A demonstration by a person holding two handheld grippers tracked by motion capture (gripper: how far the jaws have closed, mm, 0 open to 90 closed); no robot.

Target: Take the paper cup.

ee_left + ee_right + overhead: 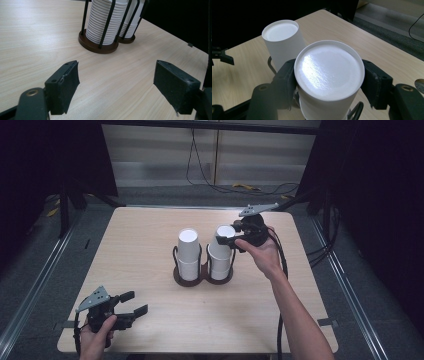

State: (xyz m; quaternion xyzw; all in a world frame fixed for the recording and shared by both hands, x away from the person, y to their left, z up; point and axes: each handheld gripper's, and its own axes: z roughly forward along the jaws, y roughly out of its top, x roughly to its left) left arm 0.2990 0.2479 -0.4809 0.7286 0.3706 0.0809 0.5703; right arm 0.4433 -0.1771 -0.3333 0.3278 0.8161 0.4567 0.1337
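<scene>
The right gripper [329, 82] squeezes the top white paper cup [329, 72] of the stack at three o'clock; lifting it off is left. The left gripper [116, 87] waits open.

A lab or test room set up for recording: a bare wooden table [150, 320] stands between black curtains [50, 160], metal floor rails [35, 285] run along both sides, and cables [210, 175] trail over grey carpet
</scene>
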